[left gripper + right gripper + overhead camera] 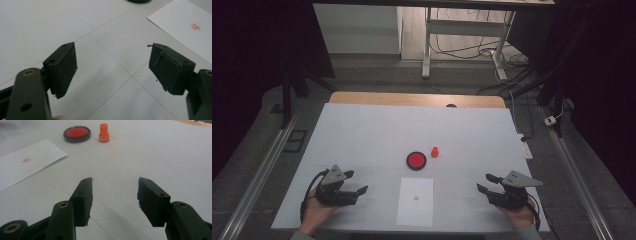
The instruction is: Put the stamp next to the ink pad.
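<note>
Right tool (486,182): jaws apart, nothing between them, low over the white worktop (362,130) at its near right. Ahead and to its left, well apart: small orange plastic stamp (104,132), upright, just beside round black-rimmed red ink pad (76,134). Nearer, white paper sheet (27,162) with red imprint. Left tool (357,182): jaws wide, empty, near left, beside the sheet.

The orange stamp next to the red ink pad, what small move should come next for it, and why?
Probably nothing more for the stamp: ease both tools back to rest. The paper already carries a red imprint, the stamp stands upright beside the ink pad, apart from it, and the left tool and right tool are open and empty near the table's front edge.
</note>
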Available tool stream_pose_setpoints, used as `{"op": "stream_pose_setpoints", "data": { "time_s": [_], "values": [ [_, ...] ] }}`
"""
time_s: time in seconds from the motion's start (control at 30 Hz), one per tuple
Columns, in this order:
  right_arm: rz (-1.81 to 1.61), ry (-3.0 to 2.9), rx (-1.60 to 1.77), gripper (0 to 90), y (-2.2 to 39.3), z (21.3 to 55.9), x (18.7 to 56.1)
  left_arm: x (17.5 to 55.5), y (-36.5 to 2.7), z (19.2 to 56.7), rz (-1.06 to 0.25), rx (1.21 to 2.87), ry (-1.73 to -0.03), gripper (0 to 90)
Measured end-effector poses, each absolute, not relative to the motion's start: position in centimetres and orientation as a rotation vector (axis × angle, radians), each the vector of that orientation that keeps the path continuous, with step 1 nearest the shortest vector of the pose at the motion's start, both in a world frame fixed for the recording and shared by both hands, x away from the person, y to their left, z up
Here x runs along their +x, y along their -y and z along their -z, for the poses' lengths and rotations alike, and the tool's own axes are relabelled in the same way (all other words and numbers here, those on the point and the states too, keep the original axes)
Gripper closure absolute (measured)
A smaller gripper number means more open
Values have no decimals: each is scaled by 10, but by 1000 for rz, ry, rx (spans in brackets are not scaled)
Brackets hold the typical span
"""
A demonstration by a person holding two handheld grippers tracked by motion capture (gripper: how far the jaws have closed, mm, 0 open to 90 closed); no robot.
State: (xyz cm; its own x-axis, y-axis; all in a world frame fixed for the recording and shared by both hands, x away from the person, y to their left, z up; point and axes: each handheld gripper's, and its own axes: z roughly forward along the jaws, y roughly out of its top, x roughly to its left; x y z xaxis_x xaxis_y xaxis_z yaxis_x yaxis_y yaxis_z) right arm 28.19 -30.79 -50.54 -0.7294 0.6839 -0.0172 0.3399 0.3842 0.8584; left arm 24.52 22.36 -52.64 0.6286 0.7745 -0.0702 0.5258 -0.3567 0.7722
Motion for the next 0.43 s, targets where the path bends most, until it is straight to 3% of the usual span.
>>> {"op": "stream_pose_setpoints", "data": {
  "time_s": [0.43],
  "values": [
    [-1273, -2294, 862, 453, 304, 506, 283, 245, -223, 526, -395, 2047, -1012, 225]
  ]
}}
